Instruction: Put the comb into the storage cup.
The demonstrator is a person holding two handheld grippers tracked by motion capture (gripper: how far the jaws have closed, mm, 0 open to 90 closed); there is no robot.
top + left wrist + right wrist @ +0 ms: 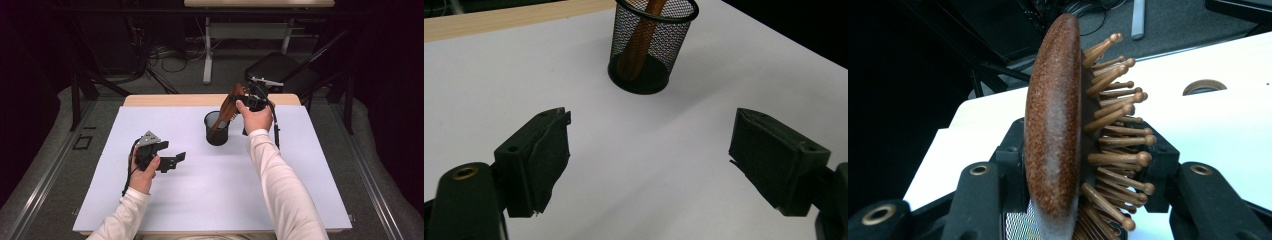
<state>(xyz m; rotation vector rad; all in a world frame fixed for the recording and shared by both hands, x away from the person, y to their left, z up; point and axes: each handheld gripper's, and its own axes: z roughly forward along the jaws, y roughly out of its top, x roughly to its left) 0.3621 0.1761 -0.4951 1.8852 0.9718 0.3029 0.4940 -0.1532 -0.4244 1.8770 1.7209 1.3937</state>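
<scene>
Right gripper (250,100) clamped on the head of a wooden hairbrush (231,105), pads against its back and its bristle side. Brush tilted, handle down inside the black mesh cup (216,131) near the white table's (210,190) far edge. Left gripper (172,161) low over the table, well apart from the cup, jaws spread wide on nothing.

Our left gripper (176,160) hovers low at the near left, its fingers (541,155) spread wide with nothing between them, the forearm bent in from below. Our right gripper (246,97) is raised farther out, arm stretched forward, fingers (1013,165) clamped tight.
</scene>
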